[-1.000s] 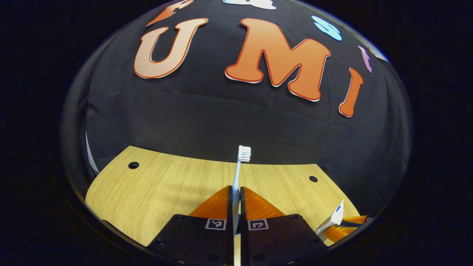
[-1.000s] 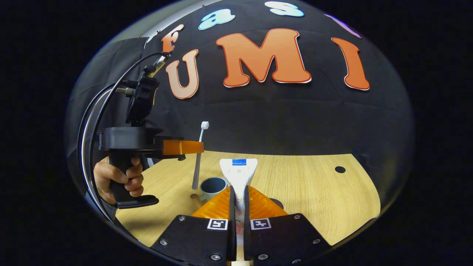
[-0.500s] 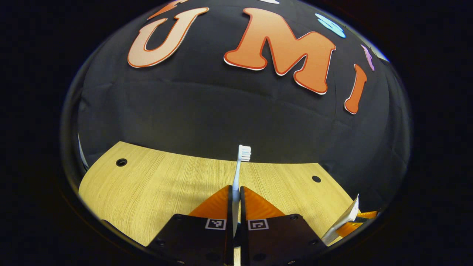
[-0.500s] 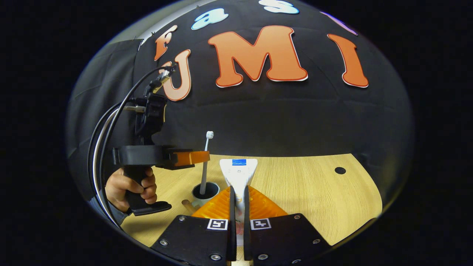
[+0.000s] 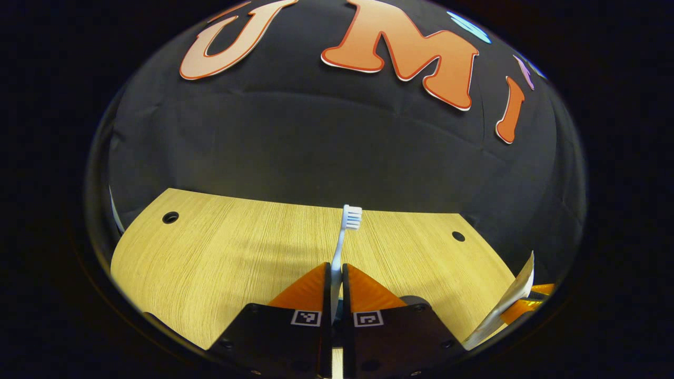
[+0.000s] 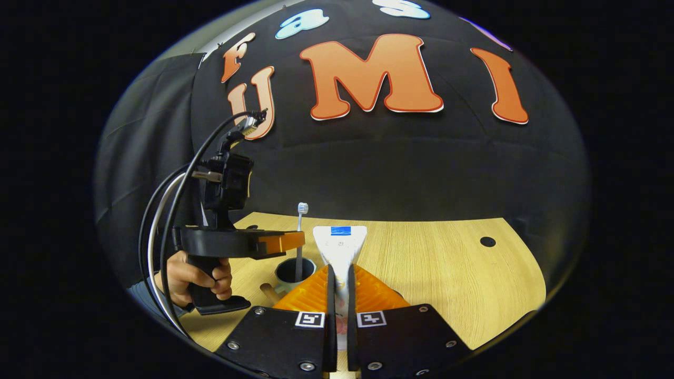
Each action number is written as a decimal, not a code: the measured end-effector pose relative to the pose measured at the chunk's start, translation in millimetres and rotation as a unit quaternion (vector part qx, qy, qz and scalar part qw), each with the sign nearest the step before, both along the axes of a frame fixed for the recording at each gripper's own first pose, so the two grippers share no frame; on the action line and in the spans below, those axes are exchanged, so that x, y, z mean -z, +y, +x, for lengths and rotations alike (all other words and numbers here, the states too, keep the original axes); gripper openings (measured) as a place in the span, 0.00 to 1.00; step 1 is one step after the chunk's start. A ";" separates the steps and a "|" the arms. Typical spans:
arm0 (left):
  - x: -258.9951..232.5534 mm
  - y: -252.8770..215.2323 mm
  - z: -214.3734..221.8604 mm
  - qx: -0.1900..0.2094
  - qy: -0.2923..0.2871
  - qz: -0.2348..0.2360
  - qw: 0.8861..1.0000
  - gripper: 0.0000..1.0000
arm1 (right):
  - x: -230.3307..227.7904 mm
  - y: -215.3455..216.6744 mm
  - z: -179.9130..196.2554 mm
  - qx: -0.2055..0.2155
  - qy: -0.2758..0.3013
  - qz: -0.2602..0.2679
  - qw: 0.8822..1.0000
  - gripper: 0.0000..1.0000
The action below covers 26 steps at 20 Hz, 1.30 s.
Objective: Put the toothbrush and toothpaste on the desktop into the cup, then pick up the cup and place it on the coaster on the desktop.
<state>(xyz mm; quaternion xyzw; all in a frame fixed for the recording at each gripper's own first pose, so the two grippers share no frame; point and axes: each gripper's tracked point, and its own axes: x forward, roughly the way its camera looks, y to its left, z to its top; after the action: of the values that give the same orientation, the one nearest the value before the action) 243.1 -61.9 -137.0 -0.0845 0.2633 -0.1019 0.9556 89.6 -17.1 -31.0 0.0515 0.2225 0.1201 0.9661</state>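
Observation:
My left gripper [image 5: 337,273] is shut on a white toothbrush [image 5: 343,237], which stands upright with its bristles on top. In the right gripper view that toothbrush [image 6: 299,247] has its lower end inside a grey-blue cup [image 6: 287,273] on the wooden desktop [image 6: 447,273]. The left gripper [image 6: 295,241] hovers just above the cup's rim, held by a hand [image 6: 200,271]. My right gripper [image 6: 338,273] is shut on a white toothpaste tube [image 6: 341,245], flat end up, just right of the cup. The tube [image 5: 505,305] also appears at the far right of the left gripper view.
A dark round disc [image 5: 416,301], possibly the coaster, lies on the desktop behind my left gripper's right finger. A tan stub [image 6: 267,290] sticks out beside the cup. The desktop has cable holes [image 5: 170,217] [image 6: 487,241]. Black cloth closes off the back.
The left gripper moved down and toward the cup, and the toothbrush's lower end went from beside the cup into it. The right gripper stayed nearly still with the tube.

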 end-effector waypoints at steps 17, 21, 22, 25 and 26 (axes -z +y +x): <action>-20.7 25.7 -62.9 0.030 -0.029 0.040 0.998 0.96 | -18.1 12.8 -10.2 -0.003 -0.045 -0.034 0.998 0.08; -42.9 51.4 -89.6 0.014 -0.076 0.046 0.996 0.97 | -26.0 24.8 -0.2 -0.009 -0.065 -0.024 0.998 0.08; -48.3 58.0 -97.7 0.009 -0.088 0.045 0.995 0.98 | -27.0 27.0 5.0 -0.007 -0.070 -0.024 0.997 0.08; -67.6 74.0 -121.8 0.003 -0.117 0.041 0.992 0.98 | -28.3 38.8 17.4 -0.010 -0.082 -0.016 0.996 0.08; -74.3 78.5 -125.8 -0.001 -0.128 0.042 0.991 0.98 | -27.2 42.3 19.4 -0.011 -0.088 -0.013 0.996 0.08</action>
<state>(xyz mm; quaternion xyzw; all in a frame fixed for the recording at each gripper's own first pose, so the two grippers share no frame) 117.3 16.7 -62.8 -0.0305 0.1427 -0.0998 0.9842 109.0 25.2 -3.8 0.0252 0.1391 0.1319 0.9811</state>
